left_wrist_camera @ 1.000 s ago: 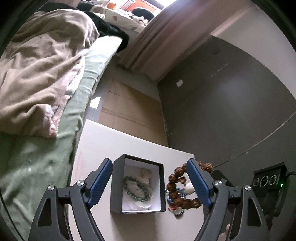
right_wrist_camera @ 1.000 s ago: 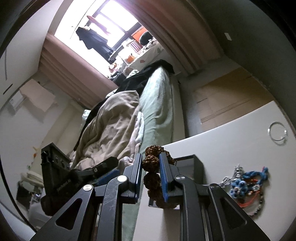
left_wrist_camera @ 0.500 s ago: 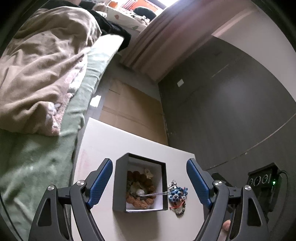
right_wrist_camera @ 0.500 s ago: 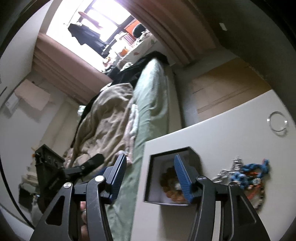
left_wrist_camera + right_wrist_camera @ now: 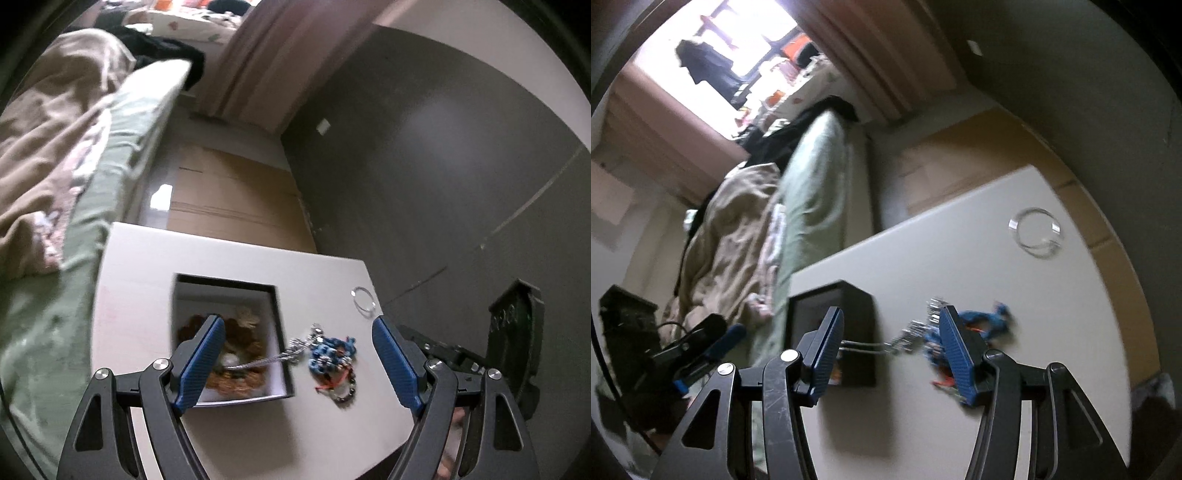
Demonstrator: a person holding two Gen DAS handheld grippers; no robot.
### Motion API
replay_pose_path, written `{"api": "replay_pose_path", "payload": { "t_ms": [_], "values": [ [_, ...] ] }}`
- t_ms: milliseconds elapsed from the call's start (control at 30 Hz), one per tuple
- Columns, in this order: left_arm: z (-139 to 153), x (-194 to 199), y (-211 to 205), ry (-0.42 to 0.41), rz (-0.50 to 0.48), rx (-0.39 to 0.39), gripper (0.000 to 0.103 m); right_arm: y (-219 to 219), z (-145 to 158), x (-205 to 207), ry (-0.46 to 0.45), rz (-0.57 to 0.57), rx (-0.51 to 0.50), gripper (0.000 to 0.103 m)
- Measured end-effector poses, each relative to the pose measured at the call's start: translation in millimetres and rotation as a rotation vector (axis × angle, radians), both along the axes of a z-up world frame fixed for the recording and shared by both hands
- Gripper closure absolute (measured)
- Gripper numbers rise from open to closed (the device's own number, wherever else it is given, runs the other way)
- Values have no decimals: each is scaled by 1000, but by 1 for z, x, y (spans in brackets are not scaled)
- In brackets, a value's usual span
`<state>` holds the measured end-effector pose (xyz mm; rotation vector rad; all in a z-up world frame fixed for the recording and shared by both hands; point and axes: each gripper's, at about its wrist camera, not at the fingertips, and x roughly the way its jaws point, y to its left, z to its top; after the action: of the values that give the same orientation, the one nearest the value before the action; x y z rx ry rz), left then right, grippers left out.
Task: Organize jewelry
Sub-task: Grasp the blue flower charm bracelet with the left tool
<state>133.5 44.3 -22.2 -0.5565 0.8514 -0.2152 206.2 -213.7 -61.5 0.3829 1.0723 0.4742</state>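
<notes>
Right gripper (image 5: pixel 892 350) jaws apart and empty over the table (image 5: pixel 229 258), left gripper (image 5: pixel 295 365) wide, empty, black box (image 5: pixel 275 317) holding brown beads (image 5: pixel 240 343), silver chain (image 5: pixel 258 363) draped over its rim, blue tangle (image 5: pixel 332 352) beside, ring (image 5: pixel 363 298) apart.

Your left gripper (image 5: pixel 299 360) hangs wide open over the black box (image 5: pixel 280 332) holding brown beads (image 5: pixel 240 343); silver chain (image 5: pixel 258 363) drapes its rim toward blue jewelry (image 5: pixel 332 354).

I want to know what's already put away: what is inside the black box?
The box holds a brown bead bracelet. A silver chain drapes over its wall towards the pile outside. Anything beneath the beads is covered.
</notes>
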Motion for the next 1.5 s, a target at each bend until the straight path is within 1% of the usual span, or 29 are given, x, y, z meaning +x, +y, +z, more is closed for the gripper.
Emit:
{"api": "replay_pose_path", "payload": {
  "t_ms": [100,167,200,233,333,433,467,567,700,767,800,933,1000,1033,1100,1200,1233,1267,1300,1333,1367,1433,1467,1500],
  "values": [
    [-3,8,-23,28,-47,55,24,-13,-5,2,30,-15,-15,48],
    [-7,16,-38,59,-94,70,36,-22,-10,4,58,-28,-16,48],
    [-9,19,-44,73,-106,72,39,-29,-14,5,79,-39,-11,48],
    [-11,22,-49,86,-116,79,41,-34,-16,7,92,-47,-10,48],
    [-14,29,-70,105,-134,128,42,-51,-21,9,121,-79,-26,48],
    [-18,43,-88,145,-155,155,50,-66,-24,10,139,-104,-2,48],
    [-19,48,-94,159,-166,163,50,-70,-25,11,145,-112,9,48],
    [-26,62,-113,196,-182,236,50,-81,-27,12,167,-132,39,48],
    [-44,78,-131,258,-199,277,51,-95,-32,15,196,-178,85,48],
    [-55,84,-136,289,-186,325,55,-99,-32,15,204,-194,99,48],
    [-61,87,-138,306,-185,336,56,-102,-32,16,208,-204,103,48],
    [-80,97,-137,361,-162,329,62,-103,-33,17,213,-212,96,48],
    [-87,102,-137,374,-152,314,63,-102,-33,19,218,-208,100,48],
    [-90,104,-138,377,-149,318,63,-101,-33,19,220,-206,104,48],
    [-93,107,-142,379,-149,350,63,-101,-33,20,221,-203,109,48],
    [-100,111,-143,393,-142,368,65,-97,-34,21,218,-192,98,48],
    [-104,110,-142,399,-138,372,69,-94,-34,22,217,-184,88,48],
    [-104,109,-140,385,-127,368,70,-92,-35,23,217,-174,79,48],
    [-106,109,-140,390,-127,367,71,-87,-36,23,218,-157,77,48],
    [-106,107,-139,384,-125,367,75,-85,-37,23,221,-147,81,48],
    [-107,106,-136,384,-122,359,86,-81,-39,23,225,-136,81,48],
    [-108,106,-127,397,-118,300,86,-74,-41,24,225,-114,67,48],
    [-107,104,-124,394,-113,285,86,-69,-44,25,230,-98,61,48],
    [-103,102,-121,377,-111,295,86,-66,-47,25,234,-89,59,48]
  ]
}}
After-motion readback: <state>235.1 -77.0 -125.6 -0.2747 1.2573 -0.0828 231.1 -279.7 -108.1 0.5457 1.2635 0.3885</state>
